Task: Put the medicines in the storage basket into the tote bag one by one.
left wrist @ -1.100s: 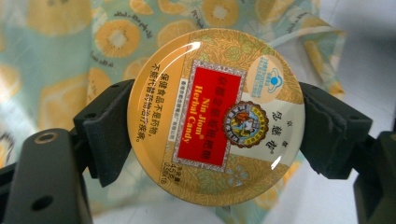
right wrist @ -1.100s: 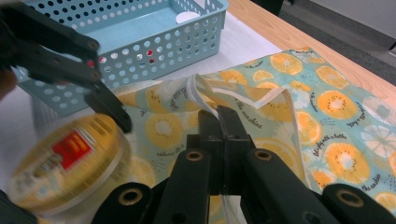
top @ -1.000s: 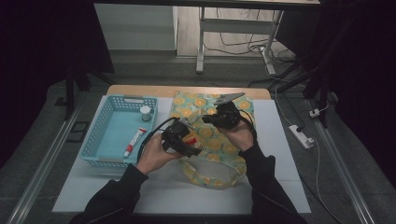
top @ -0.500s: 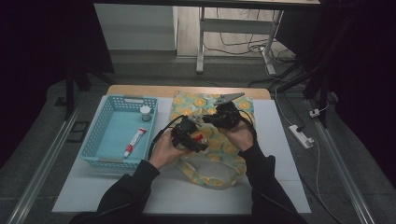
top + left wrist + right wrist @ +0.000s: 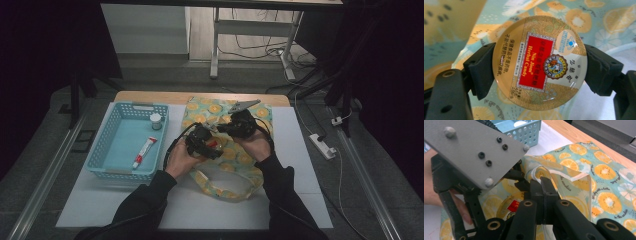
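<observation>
high view shows the table point(image 5: 300, 200) with a fruit-print bag point(image 5: 227, 150) spread on it, beside a blue basket point(image 5: 112, 150) that holds a tube point(image 5: 144, 151) and a small jar point(image 5: 156, 120). above the bag's middle the two claws meet. right claw point(image 5: 541, 183) is clenched on the bag's rim, pinching the thin pale edge and holding the mouth up. left claw point(image 5: 537, 65) grasps a round candy tin point(image 5: 539, 62) across its width, one jaw at each side of the rim, the red label facing the camera. the tin hangs just over the printed cloth, close beside the lifted rim; whether it touches the cloth cannot be told.
</observation>
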`<act>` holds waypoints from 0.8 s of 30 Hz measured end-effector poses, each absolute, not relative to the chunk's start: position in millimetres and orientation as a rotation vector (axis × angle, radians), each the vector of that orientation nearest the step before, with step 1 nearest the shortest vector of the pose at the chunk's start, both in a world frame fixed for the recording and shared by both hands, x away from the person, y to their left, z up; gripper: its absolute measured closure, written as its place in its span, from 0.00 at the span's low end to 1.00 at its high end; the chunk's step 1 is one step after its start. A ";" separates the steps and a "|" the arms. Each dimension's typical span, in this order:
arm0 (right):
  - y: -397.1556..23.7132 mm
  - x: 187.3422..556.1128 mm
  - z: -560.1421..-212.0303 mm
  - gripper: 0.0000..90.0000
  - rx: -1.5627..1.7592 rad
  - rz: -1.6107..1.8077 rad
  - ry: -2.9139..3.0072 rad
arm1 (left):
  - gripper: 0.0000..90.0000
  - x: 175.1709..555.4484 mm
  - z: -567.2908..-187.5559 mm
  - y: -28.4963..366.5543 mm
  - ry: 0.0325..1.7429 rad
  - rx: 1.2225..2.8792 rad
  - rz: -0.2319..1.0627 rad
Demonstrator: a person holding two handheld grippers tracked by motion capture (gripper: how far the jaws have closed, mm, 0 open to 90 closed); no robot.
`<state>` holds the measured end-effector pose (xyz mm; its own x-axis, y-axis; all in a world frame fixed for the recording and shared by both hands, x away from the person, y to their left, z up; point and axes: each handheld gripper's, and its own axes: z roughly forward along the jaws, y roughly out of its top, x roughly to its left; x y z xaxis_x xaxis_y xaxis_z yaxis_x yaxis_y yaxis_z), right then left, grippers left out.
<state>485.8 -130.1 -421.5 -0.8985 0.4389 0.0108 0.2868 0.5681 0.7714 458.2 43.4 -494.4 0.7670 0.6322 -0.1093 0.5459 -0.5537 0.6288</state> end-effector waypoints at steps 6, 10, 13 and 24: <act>-129.5 488.0 -425.8 1.00 0.624 1.224 2.627 | 0.22 463.1 -502.1 42.4 0.899 2.294 0.187; -128.7 488.2 -427.2 1.00 0.627 1.219 2.629 | 0.22 465.9 -506.0 40.2 0.922 2.288 0.212; -128.8 488.4 -427.6 1.00 0.626 1.218 2.630 | 0.19 466.3 -506.2 39.4 0.937 2.273 0.244; -130.7 488.9 -426.7 1.00 0.629 1.224 2.625 | 0.10 456.2 -492.7 44.6 0.905 2.249 0.200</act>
<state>488.9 -130.7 -426.7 -0.8948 0.4461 0.0173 0.2999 0.5719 0.7635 456.2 44.6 -492.7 0.7449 0.6583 -0.1088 0.5514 -0.5156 0.6558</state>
